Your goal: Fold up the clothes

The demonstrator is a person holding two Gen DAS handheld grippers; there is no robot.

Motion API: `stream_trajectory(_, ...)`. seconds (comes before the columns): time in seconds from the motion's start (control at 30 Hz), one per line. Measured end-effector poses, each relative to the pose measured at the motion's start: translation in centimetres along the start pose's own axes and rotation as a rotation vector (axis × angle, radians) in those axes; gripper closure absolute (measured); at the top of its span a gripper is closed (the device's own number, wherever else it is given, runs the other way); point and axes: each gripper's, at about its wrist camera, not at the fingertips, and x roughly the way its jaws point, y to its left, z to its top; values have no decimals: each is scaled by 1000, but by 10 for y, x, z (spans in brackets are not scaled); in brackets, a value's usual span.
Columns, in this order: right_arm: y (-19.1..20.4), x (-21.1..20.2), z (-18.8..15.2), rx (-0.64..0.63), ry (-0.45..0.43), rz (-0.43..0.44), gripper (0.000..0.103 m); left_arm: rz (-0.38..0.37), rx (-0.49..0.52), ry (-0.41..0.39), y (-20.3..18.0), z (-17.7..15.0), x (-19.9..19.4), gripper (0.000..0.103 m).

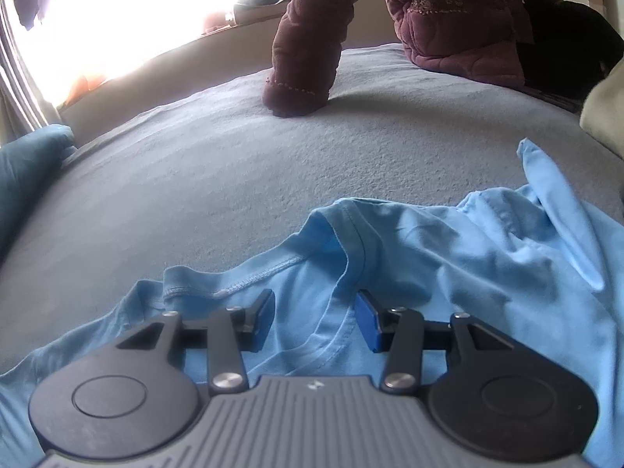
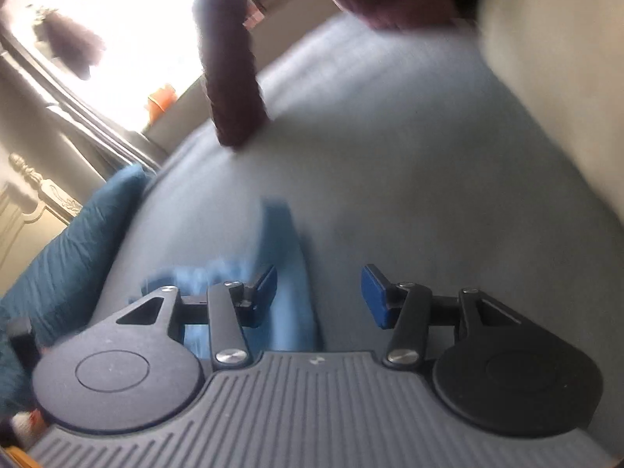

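Pads (image 1: 265,314) of the left hand-held gripper (image 1: 315,321) stand spread apart above a light blue T-shirt (image 1: 429,257). The ribbed neckline of the shirt runs between the two jaws, and neither pad presses on the cloth. The T-shirt lies crumpled on a grey blanket (image 1: 234,163) that covers a bed; one fold stands up at the shirt's far right edge.

The right hand-held gripper (image 2: 319,296) is also spread, with nothing pinched. The right wrist view is blurred. A strip of the light blue T-shirt (image 2: 284,241) lies below and just beside the left jaw, and bare grey blanket (image 2: 409,163) shows between the pads.

Beyond the shirt, a dark maroon quilted jacket (image 1: 448,31) rests at the far edge of the bed, its sleeve (image 1: 304,58) hanging down to touch the blanket. A teal pillow (image 1: 31,163) sits at the left edge of the bed. A bright window (image 1: 136,11) fills the background.
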Motion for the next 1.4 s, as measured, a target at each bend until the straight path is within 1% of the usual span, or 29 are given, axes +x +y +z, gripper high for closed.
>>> stream_trajectory(0.03, -4, -3, -8, 12, 23, -11, 56, -1, -8, 3, 1, 0, 1, 56)
stream_trajectory(0.1, -7, -8, -23, 15, 53, -1, 59, -3, -25, 10, 2, 0, 3, 56)
stream_trajectory(0.27, -4, -8, -44, 40, 102, 21, 88, -6, -40, 9, 2, -2, 3, 56)
stream_trajectory(0.3, -6, -8, -47, 43, 108, 28, 91, -8, -48, 10, 2, -2, 2, 56)
stream_trajectory(0.33, -5, -7, -49, 42, 121, 38, 98, -10, -55, 11, 3, -2, 2, 56)
stream_trajectory(0.37, 0, -6, -50, 27, 121, 37, 100, -11, -62, 10, 3, -3, 1, 56)
stream_trajectory(0.43, 14, -11, -52, -51, 87, 3, 102, -10, -68, 4, 5, -4, -1, 56)
stream_trajectory(0.53, 38, -37, -53, -157, -12, -70, 102, -9, -80, 2, 8, -5, -4, 56)
stream_trajectory(0.6, 56, -55, -56, -241, -58, -131, 102, -9, -85, 2, 10, -6, -5, 56)
stream_trajectory(0.67, 67, -61, -59, -291, -70, -195, 102, -9, -85, 4, 11, -6, -5, 56)
stream_trajectory(0.73, 64, -64, -66, -279, -49, -249, 102, -6, -86, 6, 11, -7, -4, 56)
stream_trajectory(0.8, 55, -56, -70, -246, -13, -309, 102, -2, -86, 10, 10, -7, -3, 56)
stream_trajectory(0.9, 39, -53, -83, -164, 16, -382, 103, -3, -85, 10, 9, -8, -2, 56)
stream_trajectory(1.0, 34, -54, -90, -130, 23, -413, 103, -4, -87, 9, 8, -9, 0, 56)
stream_trajectory(1.03, 30, -57, -89, -103, 22, -408, 103, -5, -89, 9, 8, -9, 1, 56)
stream_trajectory(1.1, 25, -68, -84, -49, -29, -391, 101, -6, -92, 10, 7, -9, 2, 56)
stream_trajectory(1.17, 26, -77, -74, -54, -103, -351, 101, -5, -84, 8, 6, -9, 3, 56)
stream_trajectory(1.23, 26, -76, -55, -56, -146, -285, 99, -2, -74, 7, 4, -9, 4, 56)
stream_trajectory(1.3, 30, -55, -32, -93, -127, -204, 97, 2, -72, 10, 4, -10, 5, 55)
stream_trajectory(1.33, 32, -42, -21, -114, -114, -172, 88, 4, -71, 10, 3, -9, 5, 55)
stream_trajectory(1.37, 34, -26, -10, -138, -100, -158, 77, 6, -69, 10, 3, -9, 5, 55)
stream_trajectory(1.4, 33, -10, 0, -131, -92, -148, 74, 8, -67, 10, 2, -9, 5, 55)
